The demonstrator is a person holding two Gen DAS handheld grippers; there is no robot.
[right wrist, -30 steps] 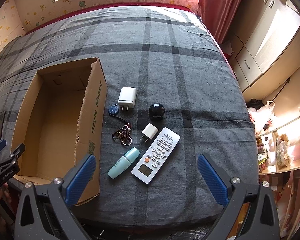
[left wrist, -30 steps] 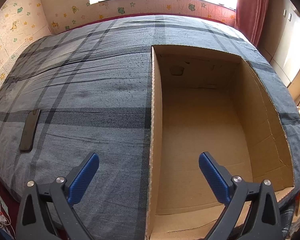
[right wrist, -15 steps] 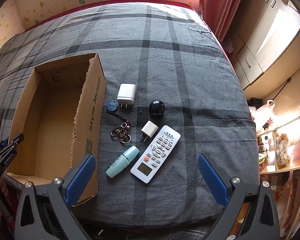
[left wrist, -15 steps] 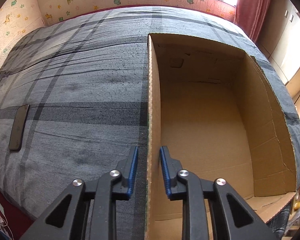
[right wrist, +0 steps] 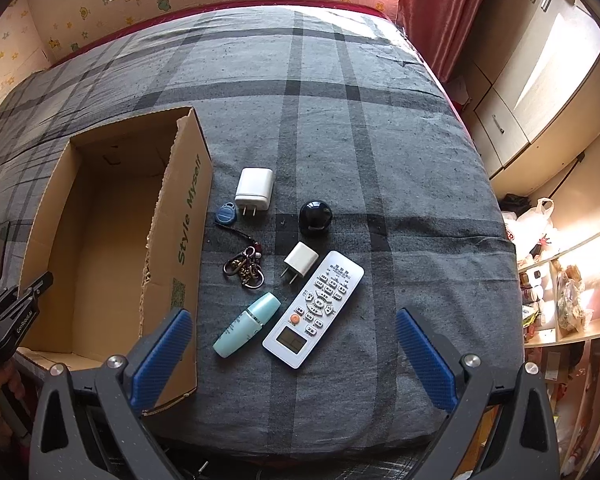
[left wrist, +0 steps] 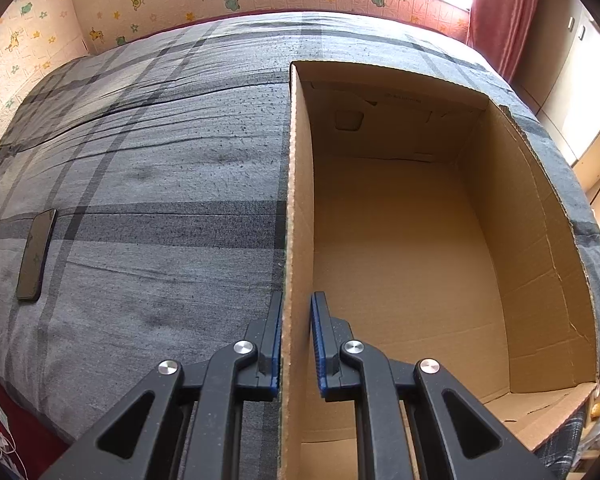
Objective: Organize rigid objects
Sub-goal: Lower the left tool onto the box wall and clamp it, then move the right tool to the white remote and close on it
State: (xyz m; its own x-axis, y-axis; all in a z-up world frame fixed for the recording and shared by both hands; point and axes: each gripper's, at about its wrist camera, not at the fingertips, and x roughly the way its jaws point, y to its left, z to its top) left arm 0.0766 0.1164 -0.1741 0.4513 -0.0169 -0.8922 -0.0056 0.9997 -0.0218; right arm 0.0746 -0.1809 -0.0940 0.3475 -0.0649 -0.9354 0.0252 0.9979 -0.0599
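Box (left wrist: 400, 240) wall is sitting between our left gripper (left wrist: 296, 340) pads; we're clamping it, steadying. Right gripper (right wrist: 292, 344) is hanging wide open, gripping nothing, remote (right wrist: 314, 308) and teal bottle (right wrist: 247, 325) just ahead between its fingers. We're advising a centred, level grab. Box side is reading "Style Myself".

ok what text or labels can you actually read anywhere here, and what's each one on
"Style Myself" in green, on the outer side wall of the cardboard box.
"GenRobot.AI" on the left gripper, as the right wrist view shows it.
Remote control: print on its top and buttons, too small to read.
Green square mark low on the box wall: blurred, unreadable.
Faint print on the box's inner far wall: unreadable.
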